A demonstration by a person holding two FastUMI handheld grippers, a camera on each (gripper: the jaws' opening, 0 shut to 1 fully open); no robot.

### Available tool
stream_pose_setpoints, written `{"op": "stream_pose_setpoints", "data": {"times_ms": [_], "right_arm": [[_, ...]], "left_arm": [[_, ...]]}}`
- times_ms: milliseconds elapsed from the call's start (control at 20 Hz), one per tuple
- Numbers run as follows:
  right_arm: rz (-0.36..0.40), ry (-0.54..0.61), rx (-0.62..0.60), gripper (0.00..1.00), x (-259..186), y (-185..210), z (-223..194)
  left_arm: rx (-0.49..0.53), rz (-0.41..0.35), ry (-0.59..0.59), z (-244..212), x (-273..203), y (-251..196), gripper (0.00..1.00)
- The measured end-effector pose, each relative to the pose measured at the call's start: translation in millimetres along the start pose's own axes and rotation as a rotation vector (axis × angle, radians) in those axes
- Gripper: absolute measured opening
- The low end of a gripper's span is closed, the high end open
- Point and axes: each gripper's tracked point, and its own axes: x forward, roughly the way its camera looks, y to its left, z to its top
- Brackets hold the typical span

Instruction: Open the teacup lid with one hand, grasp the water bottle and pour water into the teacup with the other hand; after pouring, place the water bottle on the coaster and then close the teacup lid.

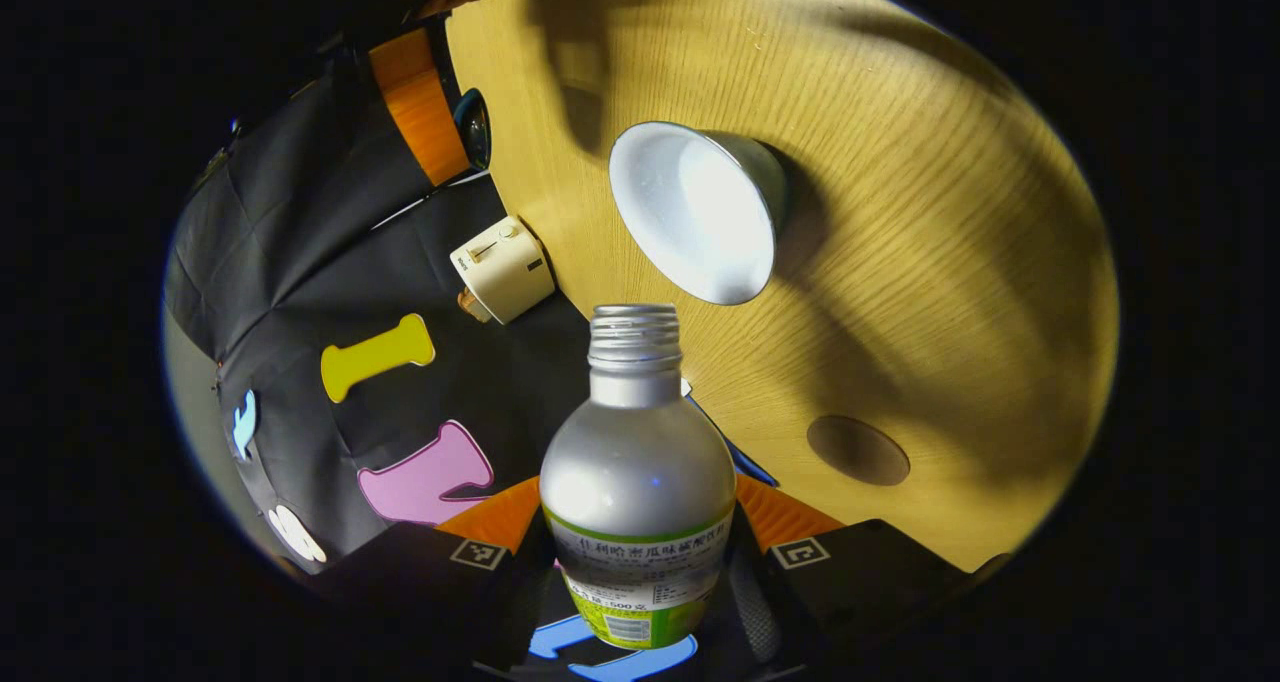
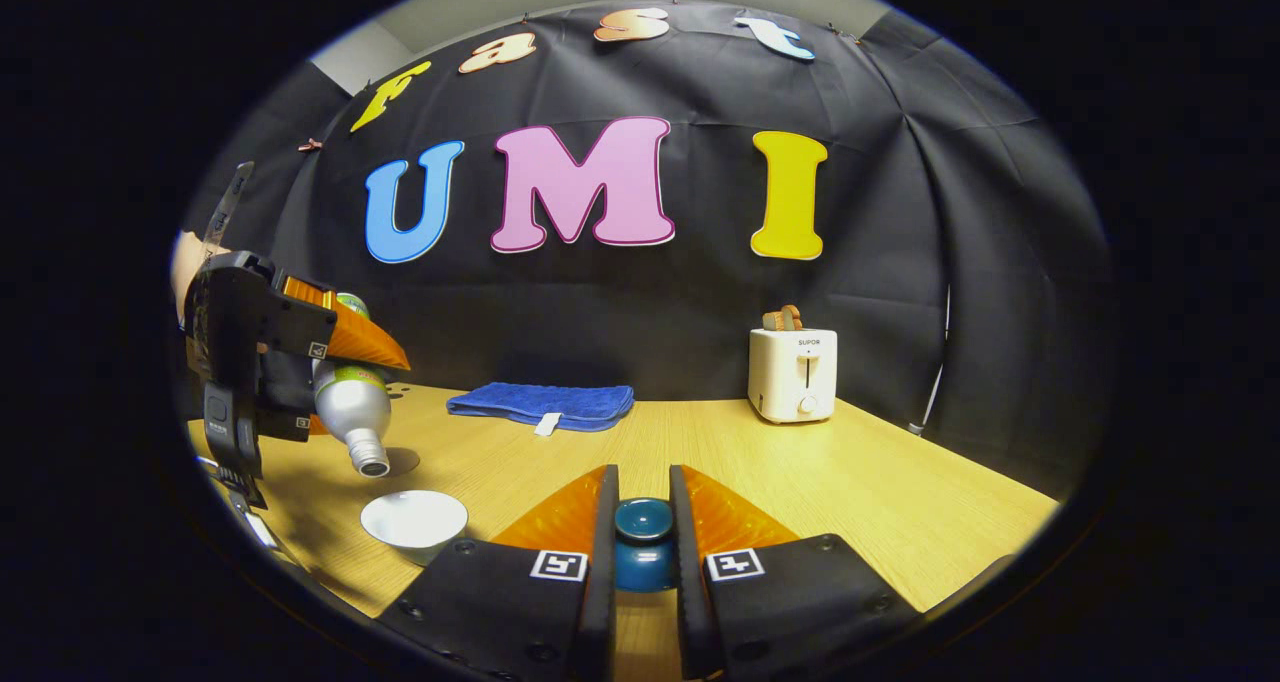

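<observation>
Right now the left gripper (image 1: pixel 640 562) is clamped on the silver metal water bottle with a green label (image 1: pixel 638 482), both fingers pressing its body, and the bottle is tipped mouth-down toward the white open teacup (image 1: pixel 700 212) standing on the pale wooden surface (image 1: pixel 950 262). In the right gripper view the bottle's threaded mouth (image 2: pixel 372 462) hangs above and a little behind the cup (image 2: pixel 414 522), not directly over it, so my judgement is that pouring is just starting or about to. The right gripper (image 2: pixel 642 537) is closed on the dark blue rounded teacup lid (image 2: pixel 642 532), held away from the cup.

What could go wrong: if the tilt deepens while the mouth sits off the cup's centre, water would land on the surface instead; a light cup could also be knocked over by the neck.

The left gripper view gives the line from mouth to cup and shows the dark round coaster (image 1: pixel 858 450) near the bottle. The right gripper view adds the side-on height of the bottle, a folded blue cloth (image 2: pixel 540 404) and a white toaster (image 2: pixel 794 374) at the back.
</observation>
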Motion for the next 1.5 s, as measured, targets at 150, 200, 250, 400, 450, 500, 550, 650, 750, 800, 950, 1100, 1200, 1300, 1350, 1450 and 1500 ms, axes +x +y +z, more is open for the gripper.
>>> {"op": "stream_pose_setpoints", "data": {"times_ms": [150, 200, 250, 400, 450, 500, 550, 650, 750, 800, 950, 1100, 1200, 1300, 1350, 1450, 1500], "right_arm": [[0.0, 0.0, 0.0, 0.29, 0, 0, 0], [0.0, 0.0, 0.0, 0.29, 1, 0, 0], [0.0, 0.0, 0.0, 0.29, 0, 0, 0], [0.0, 0.0, 0.0, 0.29, 1, 0, 0], [0.0, 0.0, 0.0, 0.29, 1, 0, 0], [0.0, 0.0, 0.0, 0.29, 1, 0, 0], [0.0, 0.0, 0.0, 0.29, 1, 0, 0], [0.0, 0.0, 0.0, 0.29, 0, 0, 0], [0.0, 0.0, 0.0, 0.29, 0, 0, 0], [0.0, 0.0, 0.0, 0.29, 1, 0, 0], [0.0, 0.0, 0.0, 0.29, 1, 0, 0], [0.0, -0.001, 0.0, 0.29, 0, 0, 0], [0.001, 0.0, 0.0, 0.29, 0, 0, 0], [0.0, 0.0, 0.0, 0.29, 0, 0, 0], [0.0, 0.0, 0.0, 0.29, 1, 0, 0], [0.0, 0.0, 0.0, 0.29, 0, 0, 0], [0.0, 0.0, 0.0, 0.29, 0, 0, 0]], "left_arm": [[-0.124, 0.036, -0.028, -1, -4, -2, 0.8], [-0.198, 0.058, -0.034, -4, -5, 0, 0.81], [-0.282, 0.084, -0.032, -7, -6, 1, 0.8], [-0.552, 0.166, -0.037, -19, -12, 4, 0.8], [-0.648, 0.192, -0.038, -26, -19, 5, 0.8], [-0.746, 0.221, -0.042, -30, -22, 6, 0.8], [-0.848, 0.249, -0.043, -35, -26, 8, 0.8], [-1.044, 0.291, -0.04, -47, -31, 10, 0.8], [-1.265, 0.31, -0.074, -56, -29, 17, 0.8], [-1.369, 0.321, -0.088, -63, -25, 20, 0.8], [-1.671, 0.36, -0.137, -78, -9, 15, 0.8], [-1.945, 0.347, -0.191, -82, 12, 5, 0.8], [-2.099, 0.32, -0.226, -80, 20, -3, 0.8], [-2.192, 0.317, -0.25, -77, 25, -9, 0.8], [-2.214, 0.312, -0.251, -78, 31, -13, 0.8], [-2.238, 0.288, -0.224, -72, 36, -22, 0.8], [-2.239, 0.273, -0.21, -72, 40, -25, 0.8]]}}
